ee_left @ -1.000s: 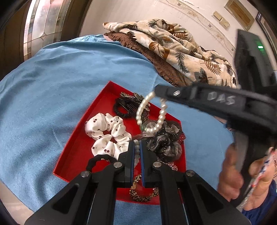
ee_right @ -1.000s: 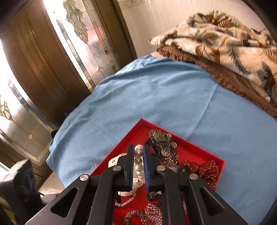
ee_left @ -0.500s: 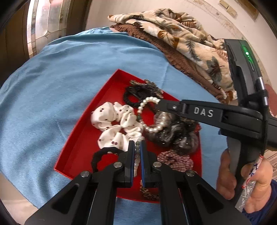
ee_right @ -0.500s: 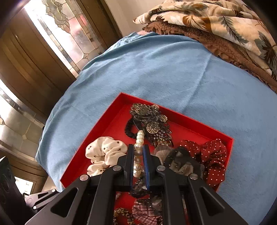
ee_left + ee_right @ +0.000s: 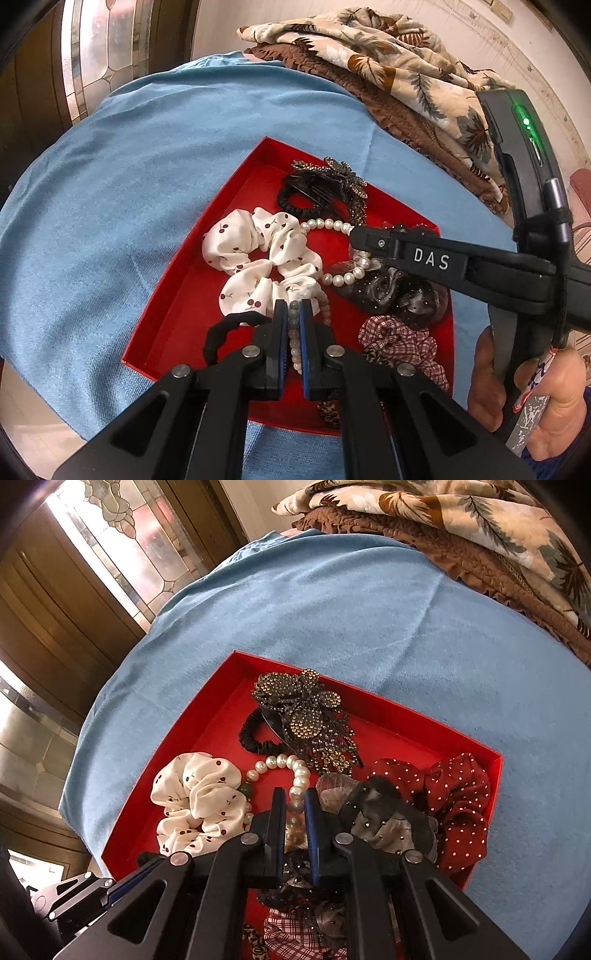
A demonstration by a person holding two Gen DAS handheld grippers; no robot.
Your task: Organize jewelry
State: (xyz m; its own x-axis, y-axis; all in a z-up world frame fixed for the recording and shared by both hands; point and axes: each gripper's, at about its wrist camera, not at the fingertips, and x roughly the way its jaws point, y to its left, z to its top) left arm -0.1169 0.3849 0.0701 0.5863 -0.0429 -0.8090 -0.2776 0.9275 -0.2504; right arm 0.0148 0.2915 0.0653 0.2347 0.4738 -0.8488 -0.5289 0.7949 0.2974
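Pearl strand is draped across the red tray, between the cherry-print scrunchie and the dark sheer scrunchie; it's light, floppy and slippery, so I'd pinch between beads, not on one. My left gripper is clamped tight on one end, my right gripper nearly closed on the other.

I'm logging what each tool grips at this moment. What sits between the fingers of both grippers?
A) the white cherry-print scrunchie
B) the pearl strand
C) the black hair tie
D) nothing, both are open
B: the pearl strand runs between the closed fingers of the left gripper and of the right gripper, draped over the red tray between them.
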